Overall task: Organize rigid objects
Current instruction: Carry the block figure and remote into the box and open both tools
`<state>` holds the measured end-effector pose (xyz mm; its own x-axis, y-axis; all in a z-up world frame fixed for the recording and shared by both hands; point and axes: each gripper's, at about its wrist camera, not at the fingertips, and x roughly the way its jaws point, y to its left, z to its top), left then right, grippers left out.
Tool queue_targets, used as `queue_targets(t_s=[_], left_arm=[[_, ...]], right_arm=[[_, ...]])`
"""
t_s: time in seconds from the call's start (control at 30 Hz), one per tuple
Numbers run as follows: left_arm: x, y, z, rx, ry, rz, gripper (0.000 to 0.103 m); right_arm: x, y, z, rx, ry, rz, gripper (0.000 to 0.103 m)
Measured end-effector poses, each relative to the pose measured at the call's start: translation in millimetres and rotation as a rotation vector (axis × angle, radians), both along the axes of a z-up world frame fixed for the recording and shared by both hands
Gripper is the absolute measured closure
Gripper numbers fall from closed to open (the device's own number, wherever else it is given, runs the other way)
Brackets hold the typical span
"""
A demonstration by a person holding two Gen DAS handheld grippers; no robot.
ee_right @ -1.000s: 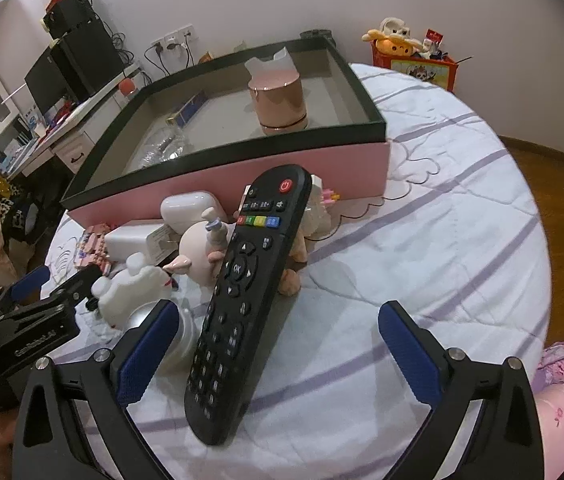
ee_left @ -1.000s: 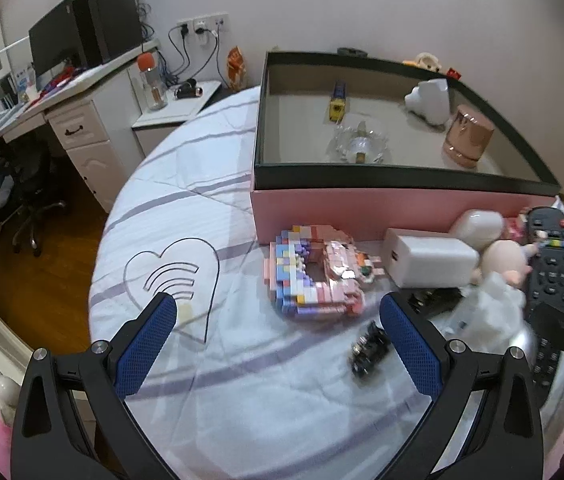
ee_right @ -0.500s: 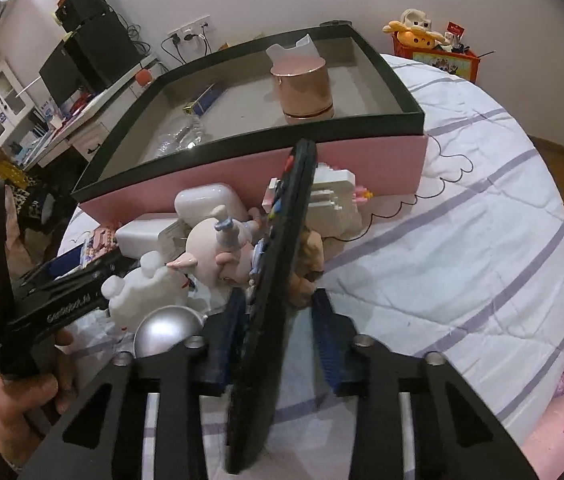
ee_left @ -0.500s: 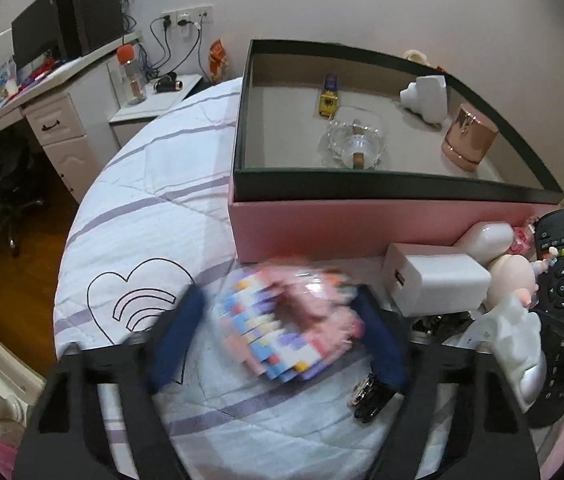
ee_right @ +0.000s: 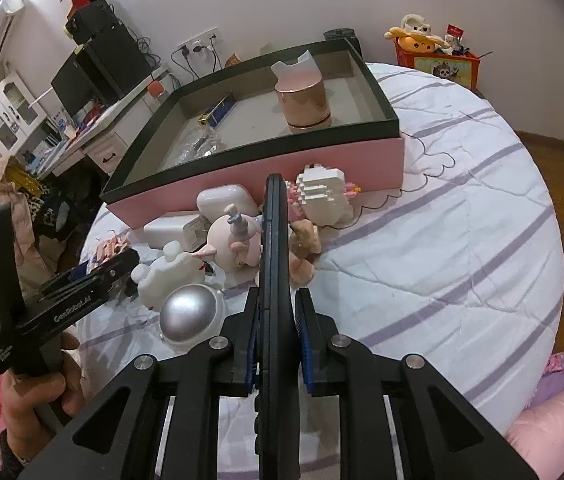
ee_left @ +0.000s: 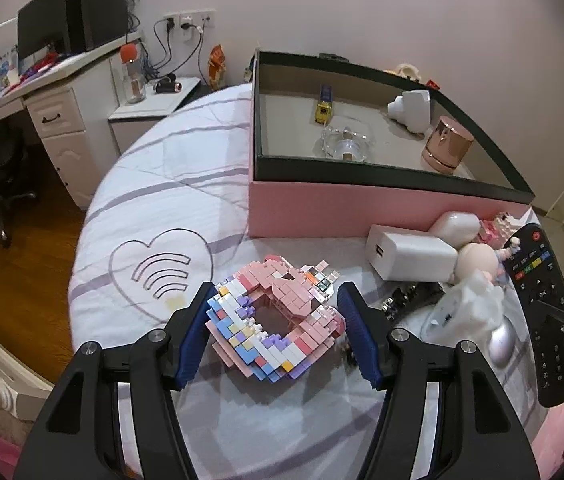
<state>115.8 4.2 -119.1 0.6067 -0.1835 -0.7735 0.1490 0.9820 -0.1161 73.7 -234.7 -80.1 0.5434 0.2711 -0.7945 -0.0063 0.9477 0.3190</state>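
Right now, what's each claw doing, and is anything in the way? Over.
Left gripper shut on brick model. Right gripper shut on black remote, edge-up. Pink box ahead; toys crowd its front wall.

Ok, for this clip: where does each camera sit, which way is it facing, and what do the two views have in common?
Left wrist: on the left gripper, looking down over the brick model its jaws clamp, toward the pink box; only its own fingers show.
Right wrist: on the right gripper, shut on the edge-on remote, facing the box; a hand holds the left gripper.
Shared: box, remote, rose-gold canister, white charger.
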Motion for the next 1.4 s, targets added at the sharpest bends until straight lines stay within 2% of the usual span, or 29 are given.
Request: queue_targets(t_s=[0.2,0.4,0.63,0.77,1.03,1.27,1.4], left_arm=[[-14,3,20,0.000,-0.035,-0.004,0.040],[-20,-2,56,-0.008,-0.100,-0.032,0.040],[3,-14,96,-0.033,-0.151,-0.060,0.040],[25,-26,110,-0.032,-0.175,-0.070,0.040],[83,-50,103,-0.009,-0.147,-0.083,0.040],[123,-70,69,0.017,-0.057,-0.107,0.040],[136,-72,50,0.015,-0.010,-0.107,0.040]], right_arm=[[-9,-3,10,0.029,-0.028,0.001,0.087],[-4,-1,40,0.038,-0.097,0.025,0.087],[29,2,84,-0.004,-0.198,0.039,0.087],[61,2,93,0.002,-0.213,0.039,0.087],[121,6,76,0.010,-0.158,0.053,0.087],[161,18,38,0.020,-0.069,0.068,0.086],[170,15,22,0.021,-0.033,0.054,0.086]])
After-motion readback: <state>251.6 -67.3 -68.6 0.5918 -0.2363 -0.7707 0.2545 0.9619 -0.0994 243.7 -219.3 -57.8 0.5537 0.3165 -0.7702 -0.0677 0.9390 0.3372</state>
